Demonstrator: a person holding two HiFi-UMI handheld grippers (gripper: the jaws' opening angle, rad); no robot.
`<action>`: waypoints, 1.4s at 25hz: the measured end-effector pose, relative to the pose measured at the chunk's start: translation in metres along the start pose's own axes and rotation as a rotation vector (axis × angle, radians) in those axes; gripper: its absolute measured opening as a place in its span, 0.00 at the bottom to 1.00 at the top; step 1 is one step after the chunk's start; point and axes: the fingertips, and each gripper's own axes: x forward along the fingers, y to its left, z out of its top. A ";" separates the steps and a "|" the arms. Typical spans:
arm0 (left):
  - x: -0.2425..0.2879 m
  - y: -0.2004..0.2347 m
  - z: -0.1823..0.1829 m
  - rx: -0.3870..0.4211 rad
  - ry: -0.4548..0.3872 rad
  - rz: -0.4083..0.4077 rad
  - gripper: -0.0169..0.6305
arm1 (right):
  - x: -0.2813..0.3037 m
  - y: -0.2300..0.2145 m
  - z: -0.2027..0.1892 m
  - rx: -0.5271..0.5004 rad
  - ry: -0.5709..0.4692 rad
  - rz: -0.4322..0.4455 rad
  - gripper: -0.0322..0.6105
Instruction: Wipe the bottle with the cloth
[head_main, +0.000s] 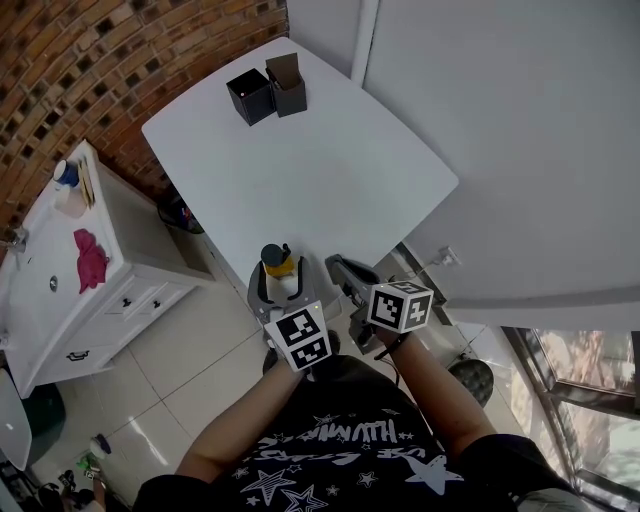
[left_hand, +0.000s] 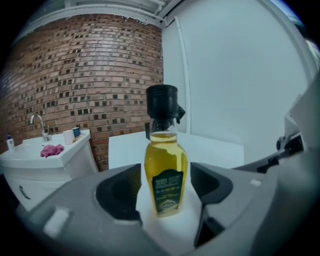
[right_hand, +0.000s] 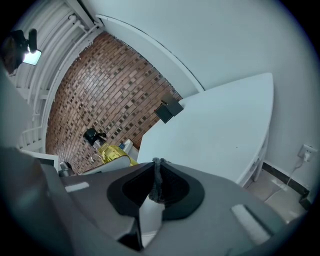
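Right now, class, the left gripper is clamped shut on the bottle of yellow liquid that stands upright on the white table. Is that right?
Not quite. The left gripper is not clamped: its jaws stand open on either side of the bottle, with a gap at each pad, as the left gripper view shows. The bottle of yellow liquid does stand upright on the white table.

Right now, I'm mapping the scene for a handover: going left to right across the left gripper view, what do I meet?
pink cloth → white cup → bottle
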 end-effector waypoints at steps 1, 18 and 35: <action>0.001 0.002 0.000 0.004 0.000 0.004 0.49 | 0.000 0.000 0.000 0.000 0.000 0.000 0.11; -0.008 -0.013 0.001 0.154 -0.102 -0.357 0.43 | 0.000 0.047 0.027 -0.089 -0.017 0.161 0.11; -0.033 -0.027 -0.006 0.328 -0.137 -1.064 0.41 | 0.017 0.101 0.044 -0.127 0.046 0.348 0.11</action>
